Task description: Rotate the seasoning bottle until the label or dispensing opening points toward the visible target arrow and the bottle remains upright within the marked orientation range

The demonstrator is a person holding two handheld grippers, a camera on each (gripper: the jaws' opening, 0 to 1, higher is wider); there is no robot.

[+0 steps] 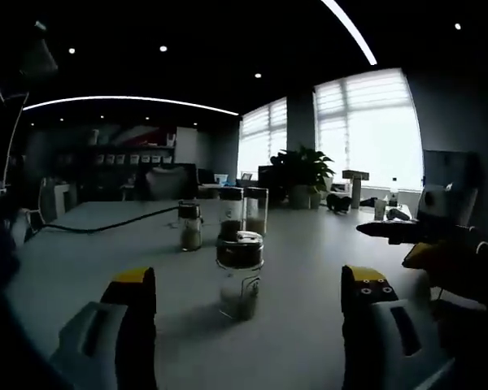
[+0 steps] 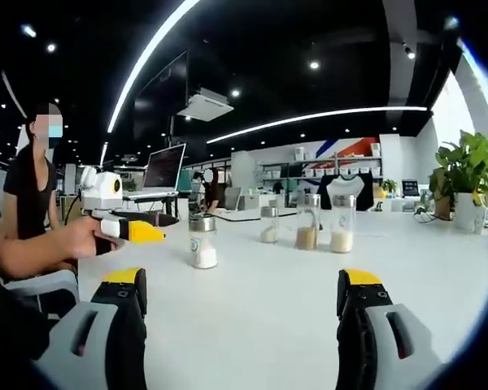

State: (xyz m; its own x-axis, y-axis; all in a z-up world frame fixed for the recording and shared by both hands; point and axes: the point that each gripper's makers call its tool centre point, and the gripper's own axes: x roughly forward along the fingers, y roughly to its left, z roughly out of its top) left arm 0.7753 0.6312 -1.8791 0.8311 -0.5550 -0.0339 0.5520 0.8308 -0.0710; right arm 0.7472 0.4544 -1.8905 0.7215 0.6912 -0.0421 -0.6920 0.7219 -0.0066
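Wide pale tabletop (image 1: 309, 268) underneath everything. Left tongs (image 1: 248, 313) spread wide, empty, aimed at the seasoning bottle (image 1: 239, 276) standing upright just ahead, between the jaws' lines but untouched. Right tongs (image 2: 240, 317) likewise spread, empty, well short of the same seasoning bottle (image 2: 202, 241). Three more jars (image 2: 309, 223) behind. Probably light, rigid, slick glass; breakable if tipped. Best taken low on the body, below the metal cap, for a steady twist.
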